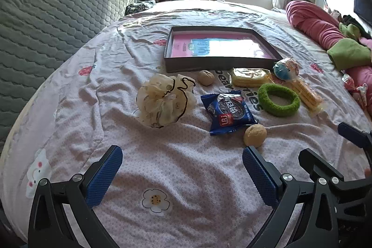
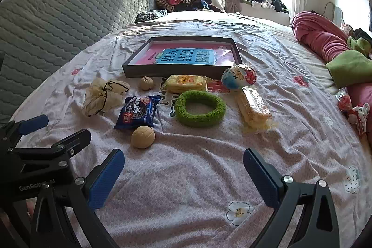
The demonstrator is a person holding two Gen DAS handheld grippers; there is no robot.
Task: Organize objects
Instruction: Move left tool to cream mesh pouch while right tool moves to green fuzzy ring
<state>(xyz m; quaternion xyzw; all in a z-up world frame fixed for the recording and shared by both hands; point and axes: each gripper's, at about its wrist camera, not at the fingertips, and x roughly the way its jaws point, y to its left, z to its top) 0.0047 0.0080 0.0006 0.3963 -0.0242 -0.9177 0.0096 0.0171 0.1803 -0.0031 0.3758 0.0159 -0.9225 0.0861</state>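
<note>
Bedsheet (image 1: 176, 169): bare wrinkled stretch runs between both grippers and the row of items (broadest open room in either view).
Box (image 1: 216, 65): shallow, dark-walled, open-topped, lying flat beyond the items; its near wall stands just behind them, and a pink-and-blue printed sheet lies inside.
Left edge: grey quilted cover (image 1: 58, 15) rises along the bed's side.
Right edge: pink bedding (image 1: 318, 27) and a green cloth (image 1: 348, 54) pile up.
Left gripper (image 1: 182, 174): jaws spread wide, nothing between them, hovering over bare sheet.
Right gripper (image 2: 183, 177): jaws equally wide and empty.
Near walnut (image 2: 142, 137): just ahead of the right gripper's left finger.
Cookie packet (image 1: 226, 112): blue, just beyond that walnut.
Cream scrunchie (image 1: 165, 100): left of the packet.
Far walnut (image 1: 205, 77): close to the box wall.
Green hair ring (image 2: 200, 111): ahead of the right gripper, centre.
Yellow wafer packs (image 2: 254, 107): one right of the ring, one behind it.
Egg-shaped sweet (image 2: 239, 77): at the box's near right corner.
</note>
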